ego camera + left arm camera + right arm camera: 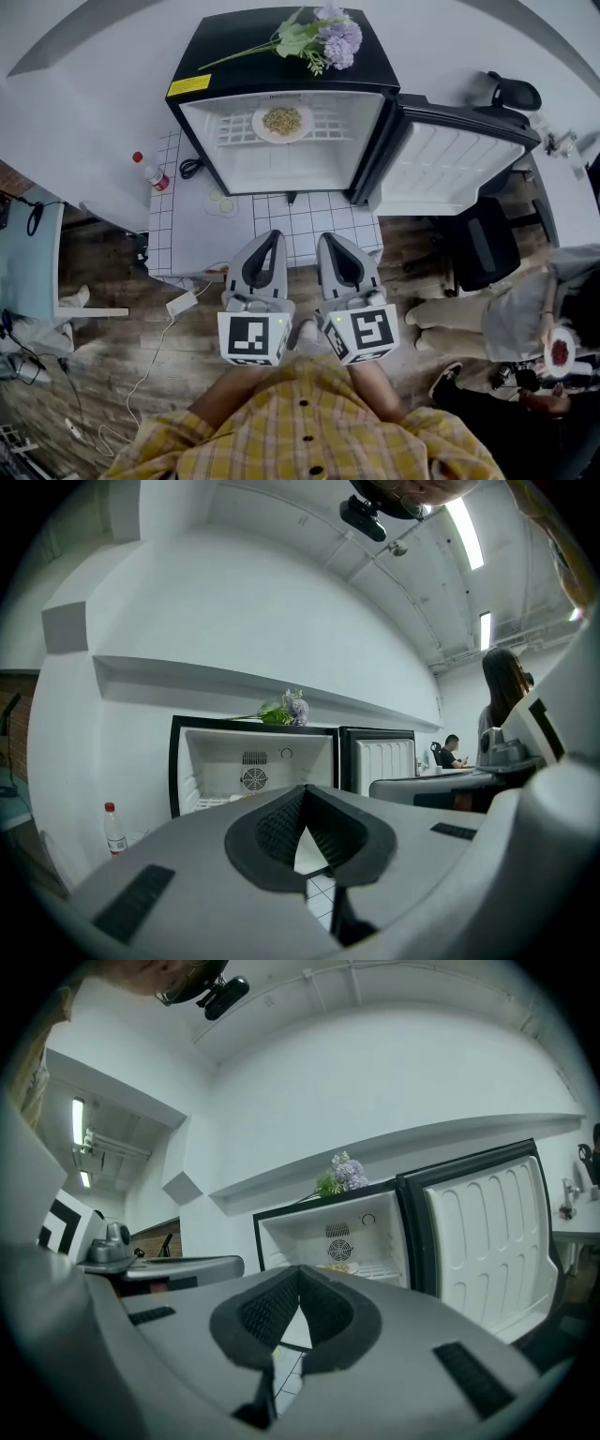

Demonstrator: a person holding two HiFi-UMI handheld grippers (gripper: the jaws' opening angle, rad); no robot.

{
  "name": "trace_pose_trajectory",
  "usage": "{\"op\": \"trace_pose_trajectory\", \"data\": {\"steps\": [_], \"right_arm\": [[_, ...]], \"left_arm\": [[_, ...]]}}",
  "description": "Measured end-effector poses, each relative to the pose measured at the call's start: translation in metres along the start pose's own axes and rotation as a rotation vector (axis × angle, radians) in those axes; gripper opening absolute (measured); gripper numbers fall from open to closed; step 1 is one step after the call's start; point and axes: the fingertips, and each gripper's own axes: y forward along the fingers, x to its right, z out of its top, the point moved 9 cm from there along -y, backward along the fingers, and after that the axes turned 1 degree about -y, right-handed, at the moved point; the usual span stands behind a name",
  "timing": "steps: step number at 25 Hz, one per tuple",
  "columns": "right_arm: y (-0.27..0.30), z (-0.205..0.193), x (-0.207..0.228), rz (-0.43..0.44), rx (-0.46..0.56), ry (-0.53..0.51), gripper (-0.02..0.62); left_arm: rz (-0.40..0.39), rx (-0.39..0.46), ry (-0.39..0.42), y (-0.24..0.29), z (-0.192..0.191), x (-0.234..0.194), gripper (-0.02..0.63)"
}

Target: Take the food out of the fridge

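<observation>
The black mini fridge [199, 58] stands open, its door [459, 164] swung out to the right. Inside, a white plate of yellowish food [282, 122] rests on the wire shelf; the right gripper view shows the plate [339, 1267] too. My left gripper [273, 236] and right gripper [331, 240] hang side by side in front of the fridge, well short of it, and point level at its opening. Both are shut with nothing between the jaws. The left gripper [305, 794] and the right gripper [300, 1274] each show their pads meeting at the tip.
Purple flowers [323, 33] lie on top of the fridge. A red-capped water bottle [153, 175] stands at its left on a white tiled board [309, 220]. A cable with a power brick [183, 302] trails on the wood floor. A seated person [520, 314] and an office chair [478, 246] are to the right.
</observation>
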Motion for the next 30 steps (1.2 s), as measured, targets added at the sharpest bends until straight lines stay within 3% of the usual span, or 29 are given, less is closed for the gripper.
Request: {"op": "trace_pose_trajectory", "data": {"steps": [16, 18, 27, 30], "right_arm": [[0.079, 0.004, 0.009, -0.047, 0.017, 0.068, 0.008], [0.09, 0.0, 0.015, -0.048, 0.02, 0.124, 0.008], [0.134, -0.018, 0.038, 0.047, 0.027, 0.555, 0.008], [0.147, -0.025, 0.042, 0.045, 0.028, 0.64, 0.008]], "left_arm": [[-0.031, 0.037, 0.005, 0.033, 0.011, -0.045, 0.008], [-0.032, 0.04, 0.007, 0.036, 0.011, -0.049, 0.008], [-0.022, 0.044, 0.012, 0.043, 0.011, -0.066, 0.006], [-0.02, 0.046, 0.02, 0.044, 0.012, -0.071, 0.008]]}}
